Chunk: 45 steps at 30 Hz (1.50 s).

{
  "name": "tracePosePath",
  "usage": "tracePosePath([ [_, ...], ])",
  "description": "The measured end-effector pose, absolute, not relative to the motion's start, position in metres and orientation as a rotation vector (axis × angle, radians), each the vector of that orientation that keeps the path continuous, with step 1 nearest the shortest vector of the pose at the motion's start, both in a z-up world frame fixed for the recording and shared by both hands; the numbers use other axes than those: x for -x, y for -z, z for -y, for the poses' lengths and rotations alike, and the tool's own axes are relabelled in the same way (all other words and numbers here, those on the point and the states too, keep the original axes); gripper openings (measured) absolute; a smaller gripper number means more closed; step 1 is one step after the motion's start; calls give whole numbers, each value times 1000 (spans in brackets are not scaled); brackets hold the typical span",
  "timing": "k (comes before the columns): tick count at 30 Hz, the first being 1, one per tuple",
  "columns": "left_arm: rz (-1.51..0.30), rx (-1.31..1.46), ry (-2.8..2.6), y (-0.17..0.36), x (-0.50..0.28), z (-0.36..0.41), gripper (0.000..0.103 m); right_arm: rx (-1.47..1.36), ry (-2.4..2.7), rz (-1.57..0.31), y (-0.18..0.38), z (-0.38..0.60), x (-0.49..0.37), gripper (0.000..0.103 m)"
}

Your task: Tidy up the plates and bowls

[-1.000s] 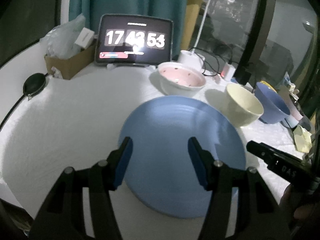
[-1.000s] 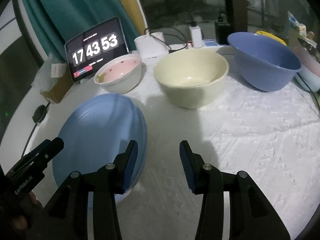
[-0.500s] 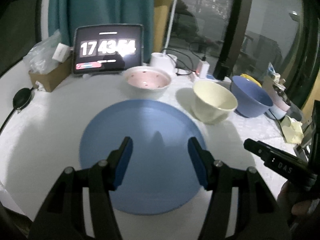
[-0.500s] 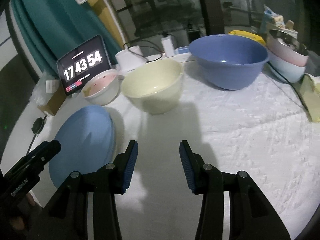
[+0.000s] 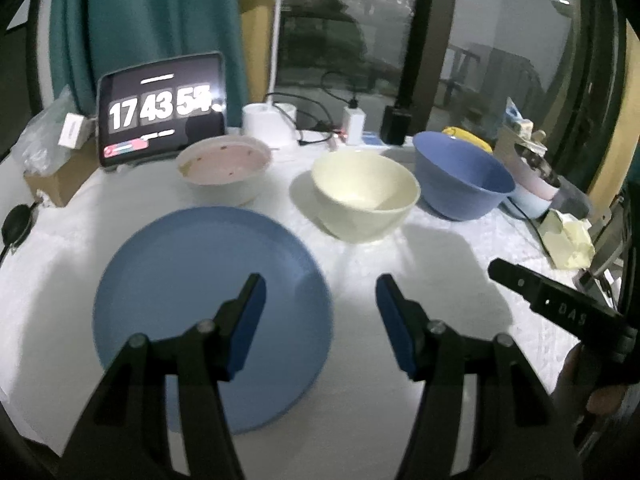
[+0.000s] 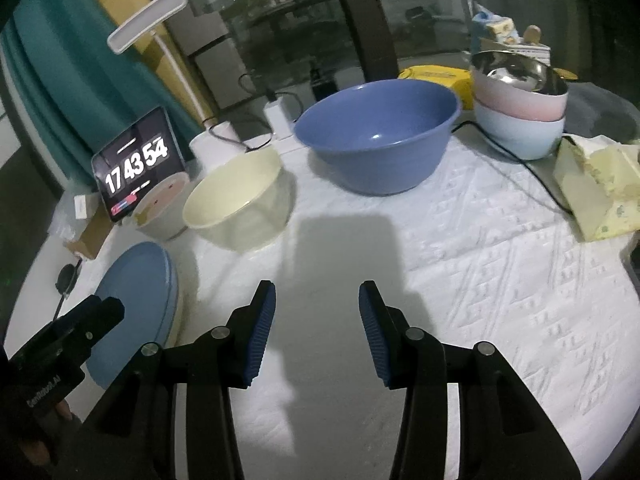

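Observation:
A blue plate (image 5: 192, 292) lies flat on the white tablecloth (image 5: 360, 264); it also shows in the right wrist view (image 6: 132, 300). Behind it stand a pink-lined bowl (image 5: 224, 164), a cream bowl (image 5: 364, 192) and a big blue bowl (image 5: 460, 180). In the right wrist view the cream bowl (image 6: 236, 200) and big blue bowl (image 6: 376, 132) stand ahead. My left gripper (image 5: 320, 300) is open and empty above the plate's right edge. My right gripper (image 6: 316, 312) is open and empty over bare cloth.
A stack of pale blue, pink and metal bowls (image 6: 520, 108) stands at the far right. A tablet clock (image 5: 160, 120), a lamp base (image 5: 268, 124), cables, a cardboard box (image 5: 60, 176) and a yellow tissue pack (image 6: 596, 188) line the table's back and right edge.
Both grippers have pulled back and swung right, both still open. The plate has slid left in both views and the blue bowl and stacked bowls have come into view.

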<state>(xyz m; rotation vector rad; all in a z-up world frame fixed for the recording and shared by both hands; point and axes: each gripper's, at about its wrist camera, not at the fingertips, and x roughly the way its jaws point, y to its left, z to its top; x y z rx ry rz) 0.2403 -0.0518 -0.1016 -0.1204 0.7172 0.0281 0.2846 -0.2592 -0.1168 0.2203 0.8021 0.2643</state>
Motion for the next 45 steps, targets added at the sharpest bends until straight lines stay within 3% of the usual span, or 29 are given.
tracePosePath([
  [34,-666,87,116,91,-322,112,59,-215,-153,-747,89,316,-367,46],
  [45,-670,76,126,100,-337,116,59,-234,-117,-788,106,320,-395,46],
])
